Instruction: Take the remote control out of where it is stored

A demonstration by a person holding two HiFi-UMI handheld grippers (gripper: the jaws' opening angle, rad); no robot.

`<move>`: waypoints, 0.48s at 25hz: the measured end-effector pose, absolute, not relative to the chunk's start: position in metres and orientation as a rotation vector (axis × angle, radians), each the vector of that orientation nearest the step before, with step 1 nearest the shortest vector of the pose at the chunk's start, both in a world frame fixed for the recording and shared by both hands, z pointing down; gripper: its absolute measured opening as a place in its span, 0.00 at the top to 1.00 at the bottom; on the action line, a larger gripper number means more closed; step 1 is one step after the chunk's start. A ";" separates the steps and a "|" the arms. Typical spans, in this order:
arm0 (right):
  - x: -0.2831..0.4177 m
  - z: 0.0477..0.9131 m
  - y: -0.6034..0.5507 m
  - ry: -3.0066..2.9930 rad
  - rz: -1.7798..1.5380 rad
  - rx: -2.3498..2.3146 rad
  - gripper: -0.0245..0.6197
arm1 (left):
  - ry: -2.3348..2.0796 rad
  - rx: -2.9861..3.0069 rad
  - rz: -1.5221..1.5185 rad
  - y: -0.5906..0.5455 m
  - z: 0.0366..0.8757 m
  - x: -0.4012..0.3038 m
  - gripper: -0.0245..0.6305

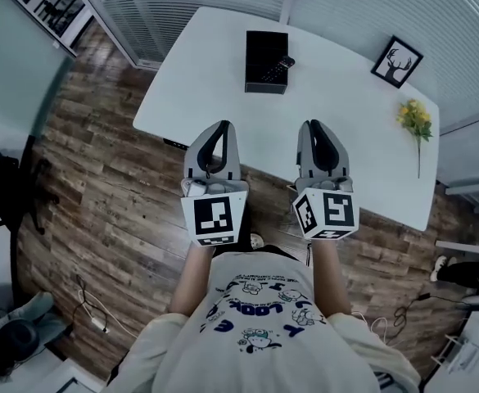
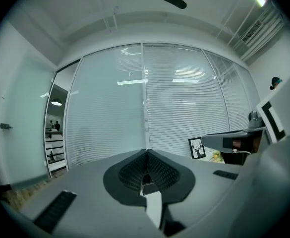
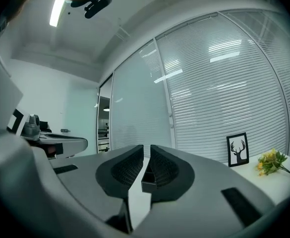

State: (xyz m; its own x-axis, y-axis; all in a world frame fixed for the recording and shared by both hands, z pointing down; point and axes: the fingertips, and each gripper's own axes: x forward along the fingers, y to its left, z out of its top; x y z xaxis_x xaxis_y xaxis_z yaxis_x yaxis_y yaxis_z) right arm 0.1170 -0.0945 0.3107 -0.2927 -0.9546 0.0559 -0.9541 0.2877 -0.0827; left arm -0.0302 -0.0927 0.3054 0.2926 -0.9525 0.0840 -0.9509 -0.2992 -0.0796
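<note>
A black storage box (image 1: 265,60) stands at the far side of the white table (image 1: 223,80). The black remote control (image 1: 277,68) pokes out of its right side. Both grippers hover side by side over the table's near edge, well short of the box and pointing toward it. My left gripper (image 1: 221,124) is shut with nothing in it, its jaws meeting at the tips (image 2: 146,151). My right gripper (image 1: 315,124) is shut and empty too (image 3: 146,148). The box shows as a small dark block low between the jaws in the left gripper view (image 2: 148,186) and the right gripper view (image 3: 147,182).
A framed deer picture (image 1: 397,60) and a sprig of yellow flowers (image 1: 416,121) sit on the table's right part. Glass walls with blinds (image 2: 184,103) run behind the table. Wooden floor lies on the left, with a dark chair (image 1: 2,191) at its far left.
</note>
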 end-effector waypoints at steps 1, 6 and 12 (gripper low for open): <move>0.117 0.312 -0.107 2.513 -0.158 -1.876 0.90 | 1.846 -2.525 -0.185 -0.106 0.308 -0.030 0.94; 0.113 0.319 -0.161 2.498 -0.179 -1.953 0.90 | 1.785 -2.582 -0.196 -0.163 0.311 -0.032 0.94; 0.110 0.333 -0.217 2.468 -0.231 -2.034 0.90 | 1.708 -2.671 -0.229 -0.225 0.322 -0.038 0.94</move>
State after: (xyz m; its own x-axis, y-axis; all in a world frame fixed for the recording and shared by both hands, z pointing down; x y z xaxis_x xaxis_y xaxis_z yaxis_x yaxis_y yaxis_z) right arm 0.1104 -0.2174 0.3335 -0.1940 -0.9708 0.1410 -0.9801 0.1857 -0.0699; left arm -0.0383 -0.2251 0.3223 0.4125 -0.9000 0.1411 -0.9053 -0.4222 -0.0466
